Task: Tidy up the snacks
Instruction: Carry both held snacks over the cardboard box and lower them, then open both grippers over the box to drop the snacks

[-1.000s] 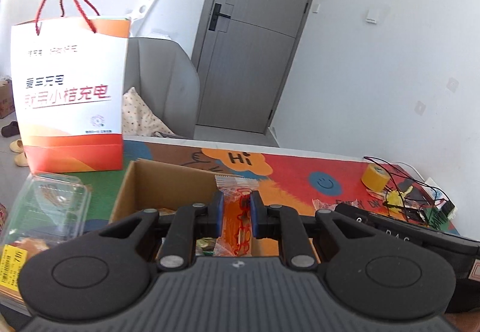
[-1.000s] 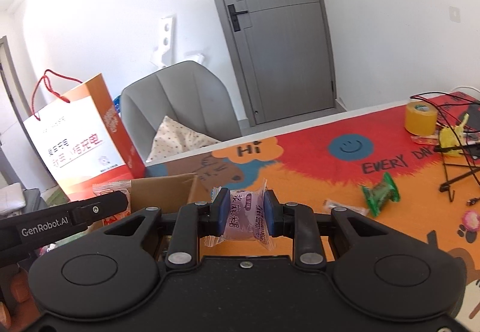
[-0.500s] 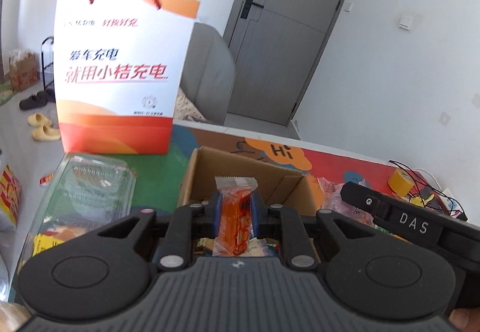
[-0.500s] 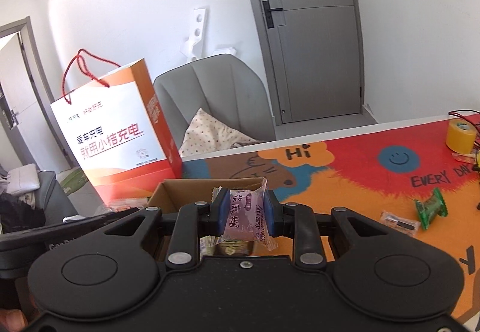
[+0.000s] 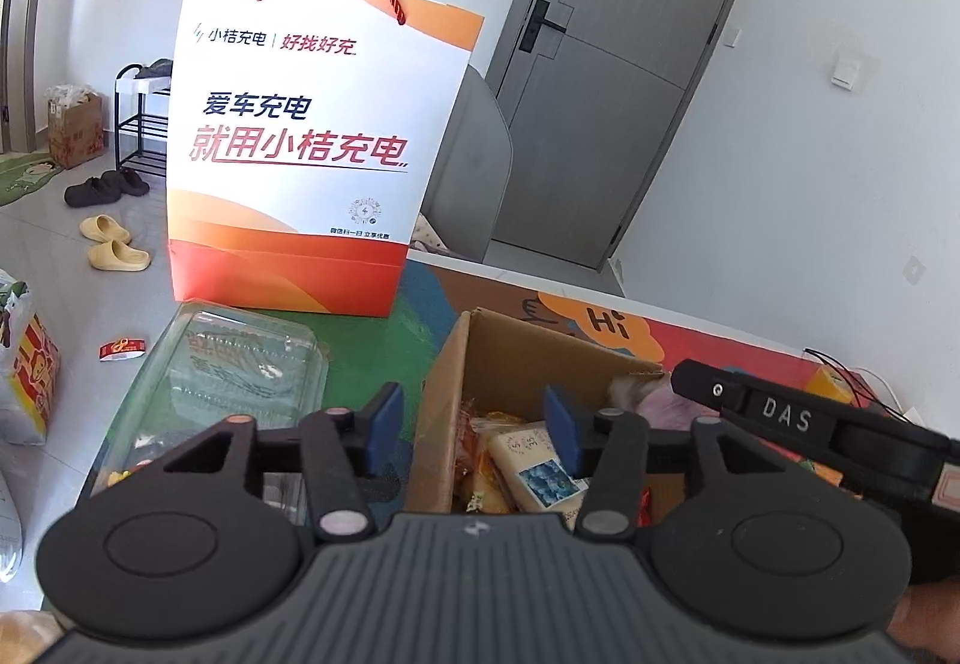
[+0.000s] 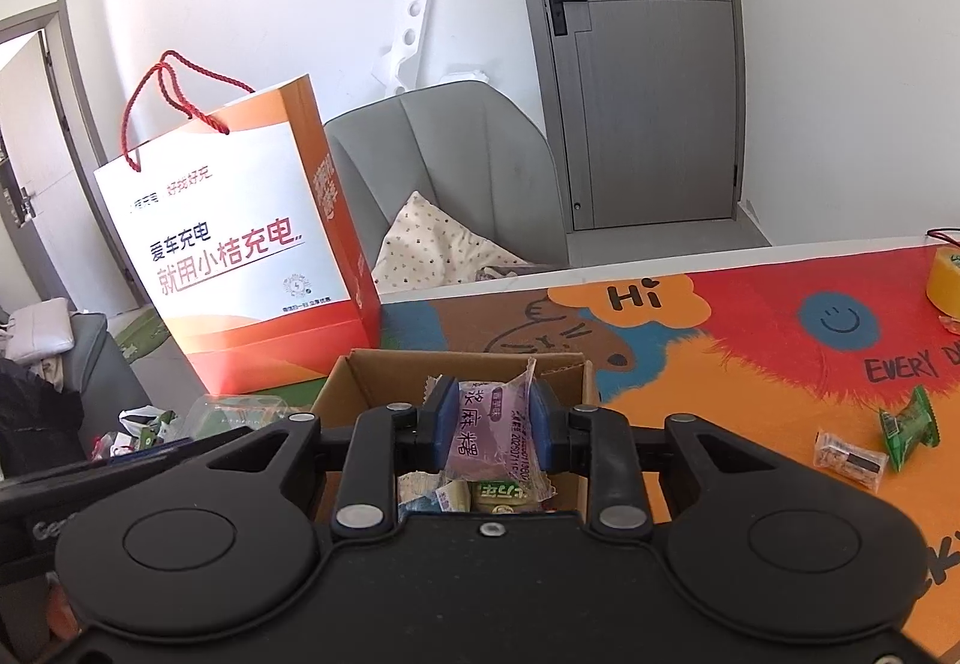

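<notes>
So there's 1 cardboard box (image 6: pixel 360 382) on the table (image 6: pixel 750 364) with a pile of snack packets inside, 1 orange gift bag (image 5: pixel 312 147) behind it, 1 clear plastic clamshell (image 5: pixel 240 364) left of the box, and 2 loose candies (image 6: pixel 870 442) off to the right. Left claw (image 5: pixel 471 424) is spread wide, holding nothing, above the box's left wall. Right claw (image 6: pixel 491 421) is clamped on 1 purple snack packet (image 6: pixel 489 427) over the box
</notes>
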